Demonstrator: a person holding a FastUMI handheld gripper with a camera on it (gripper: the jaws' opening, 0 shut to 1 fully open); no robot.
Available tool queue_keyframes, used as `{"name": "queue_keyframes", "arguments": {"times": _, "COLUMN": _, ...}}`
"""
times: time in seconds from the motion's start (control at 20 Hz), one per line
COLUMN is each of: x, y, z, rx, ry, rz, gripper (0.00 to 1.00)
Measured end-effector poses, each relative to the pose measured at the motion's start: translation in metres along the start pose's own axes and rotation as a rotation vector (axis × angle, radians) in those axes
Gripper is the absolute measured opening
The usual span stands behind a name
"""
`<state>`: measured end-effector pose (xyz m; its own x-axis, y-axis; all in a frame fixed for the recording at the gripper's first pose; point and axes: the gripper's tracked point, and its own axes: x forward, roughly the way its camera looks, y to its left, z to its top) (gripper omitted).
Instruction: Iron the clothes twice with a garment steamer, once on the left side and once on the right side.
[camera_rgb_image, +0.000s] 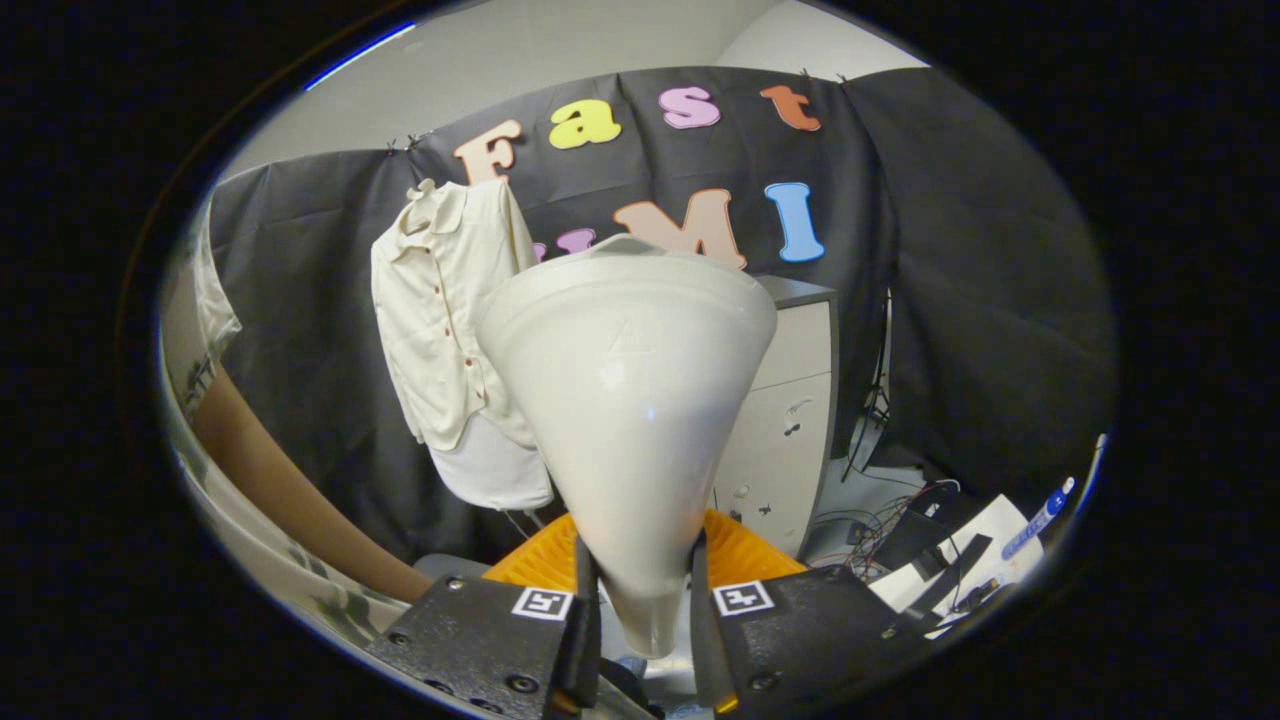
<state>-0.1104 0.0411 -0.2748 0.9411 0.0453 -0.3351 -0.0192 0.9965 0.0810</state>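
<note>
My gripper (642, 600) is shut on the narrow neck of a white garment steamer head (630, 390), which stands upright between the fingers and widens upward like a funnel. Beyond it and to its left hangs a cream button-up shirt (440, 320) over a white padded board (495, 470), against the black cloth wall. The steamer head hides the shirt's right edge and is held some way in front of the shirt, apart from it.
A grey cabinet (790, 420) stands behind the steamer on the right. An orange ribbed object (745, 555) lies just behind the fingers. Cables (880, 520) and papers with a blue marker (1035, 515) lie at the right. A person's arm (290, 490) reaches in from the left.
</note>
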Motion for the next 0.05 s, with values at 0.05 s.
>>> {"name": "queue_keyframes", "arguments": {"times": 0.05, "x": -0.0042, "y": 0.0004, "z": 0.0001, "rx": 0.013, "ry": -0.003, "rz": 0.007, "gripper": 0.37}}
